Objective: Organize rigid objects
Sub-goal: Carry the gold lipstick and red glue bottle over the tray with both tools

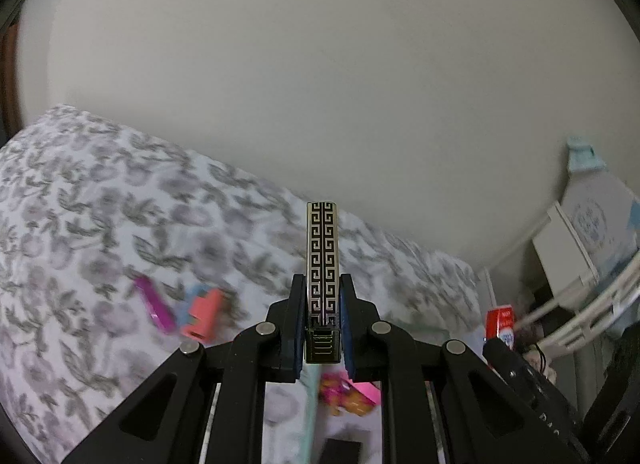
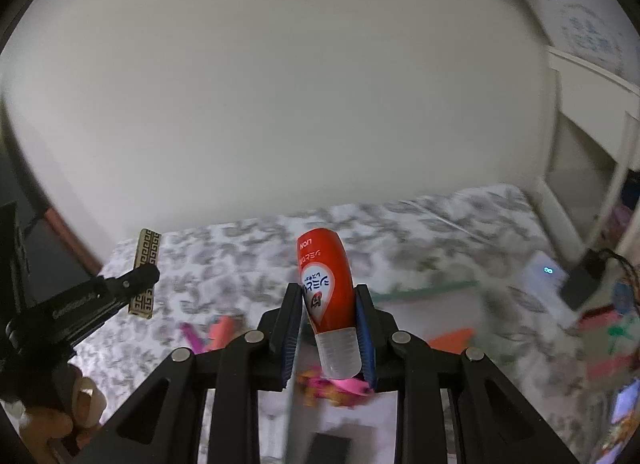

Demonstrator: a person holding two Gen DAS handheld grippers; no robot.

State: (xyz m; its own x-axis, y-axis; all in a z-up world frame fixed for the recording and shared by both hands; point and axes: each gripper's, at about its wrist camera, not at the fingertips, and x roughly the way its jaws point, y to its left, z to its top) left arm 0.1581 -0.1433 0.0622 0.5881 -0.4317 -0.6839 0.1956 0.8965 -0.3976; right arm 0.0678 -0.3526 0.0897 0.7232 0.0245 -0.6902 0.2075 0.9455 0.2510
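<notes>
My left gripper [image 1: 322, 284] is shut on a slim black-and-gold box with a Greek-key pattern [image 1: 322, 264], held upright above the bed. The same box [image 2: 145, 272] and the left gripper [image 2: 132, 280] show at the left of the right wrist view. My right gripper [image 2: 329, 292] is shut on a red bottle with a clear cap [image 2: 326, 288], cap toward the camera. The bottle [image 1: 500, 322] also shows at the right of the left wrist view. Pink and coral blocks [image 1: 202, 314] lie blurred on the bedspread below.
A floral bedspread [image 1: 80, 223] covers the surface under both grippers. A plain wall is behind. White furniture [image 2: 592, 103] stands at the right. A white device with a lit display [image 2: 546, 272] and a black adapter [image 2: 582, 276] lie on the bed's right side. Pink wrappers [image 2: 336, 386] lie below.
</notes>
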